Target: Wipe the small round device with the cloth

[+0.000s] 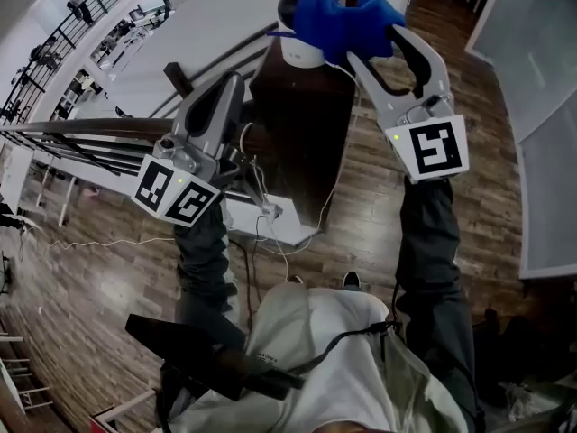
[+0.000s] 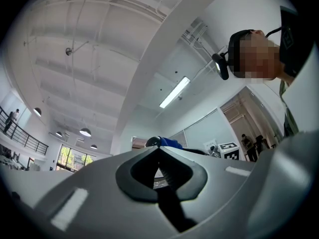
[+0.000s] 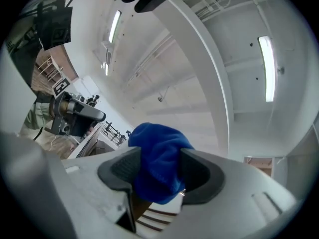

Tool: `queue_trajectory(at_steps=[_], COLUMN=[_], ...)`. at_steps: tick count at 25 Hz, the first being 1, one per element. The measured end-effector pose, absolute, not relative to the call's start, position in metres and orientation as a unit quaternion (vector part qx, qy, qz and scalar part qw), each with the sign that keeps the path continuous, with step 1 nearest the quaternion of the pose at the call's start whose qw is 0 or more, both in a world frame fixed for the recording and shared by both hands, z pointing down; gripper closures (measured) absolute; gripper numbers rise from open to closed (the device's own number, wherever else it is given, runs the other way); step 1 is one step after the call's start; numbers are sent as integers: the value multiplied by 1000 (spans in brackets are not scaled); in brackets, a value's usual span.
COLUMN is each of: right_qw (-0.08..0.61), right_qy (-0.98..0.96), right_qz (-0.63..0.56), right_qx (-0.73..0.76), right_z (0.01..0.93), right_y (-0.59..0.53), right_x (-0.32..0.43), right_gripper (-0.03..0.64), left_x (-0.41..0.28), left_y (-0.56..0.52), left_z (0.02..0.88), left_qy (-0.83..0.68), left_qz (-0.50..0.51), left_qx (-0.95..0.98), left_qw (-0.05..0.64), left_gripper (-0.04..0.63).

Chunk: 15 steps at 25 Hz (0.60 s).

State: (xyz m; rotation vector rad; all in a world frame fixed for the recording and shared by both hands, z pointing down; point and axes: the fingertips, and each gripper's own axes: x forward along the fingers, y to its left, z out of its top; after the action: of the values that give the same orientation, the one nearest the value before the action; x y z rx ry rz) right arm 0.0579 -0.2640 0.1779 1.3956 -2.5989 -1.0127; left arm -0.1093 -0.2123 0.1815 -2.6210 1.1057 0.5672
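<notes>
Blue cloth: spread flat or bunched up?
Bunched up. The blue cloth is a rounded wad between the right gripper's jaws; the head view shows a lump too, no flat sheet.

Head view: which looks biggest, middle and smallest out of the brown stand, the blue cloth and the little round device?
1. brown stand: biggest.
2. blue cloth: middle.
3. small round device: smallest, though the cloth covers part of it, so less of it shows.
</notes>
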Motion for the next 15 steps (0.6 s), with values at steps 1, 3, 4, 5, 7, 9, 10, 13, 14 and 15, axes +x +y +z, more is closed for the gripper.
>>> queue_trajectory(at_steps=[1, 3, 4, 5, 7, 9, 10, 13, 14, 15], right_qw=[7, -7, -17, -26, -23, -4, 5, 25, 34, 45], right_qy=[-841, -867, -878, -883, -878, -867, -862, -856, -857, -858], right_qz=[-314, -301, -301, -306, -320, -330, -334, -334, -331, -330], right_qx=[440, 396, 372, 356, 355, 373, 381, 393, 393, 390], right_z=[178, 178, 177, 175, 175, 179, 181, 187, 189, 193], right_y=[-268, -273, -274, -274, -275, -275, -275, -275, -274, -273], right_x=[57, 48, 43, 40, 39, 43, 45, 47, 46, 46], right_gripper=[379, 379, 379, 379, 382, 409, 449, 549, 552, 558], left_x=[-109, -108, -107, -105, -101, -97, -95, -95, -95, -95], left_y=[-212, -211, -210, -210, -208, -207, -206, -205, -205, -204], left_z=[182, 181, 181, 182, 184, 185, 185, 185, 185, 185], left_qy=[377, 374, 372, 371, 367, 364, 363, 363, 363, 364], left_qz=[195, 198, 200, 201, 200, 197, 197, 197, 197, 197], left_qx=[-897, -898, -899, -899, -901, -903, -903, -903, -903, -902], left_qw=[120, 119, 118, 117, 116, 116, 117, 119, 119, 119], left_gripper=[607, 607, 607, 607, 607, 607, 607, 607, 607, 607])
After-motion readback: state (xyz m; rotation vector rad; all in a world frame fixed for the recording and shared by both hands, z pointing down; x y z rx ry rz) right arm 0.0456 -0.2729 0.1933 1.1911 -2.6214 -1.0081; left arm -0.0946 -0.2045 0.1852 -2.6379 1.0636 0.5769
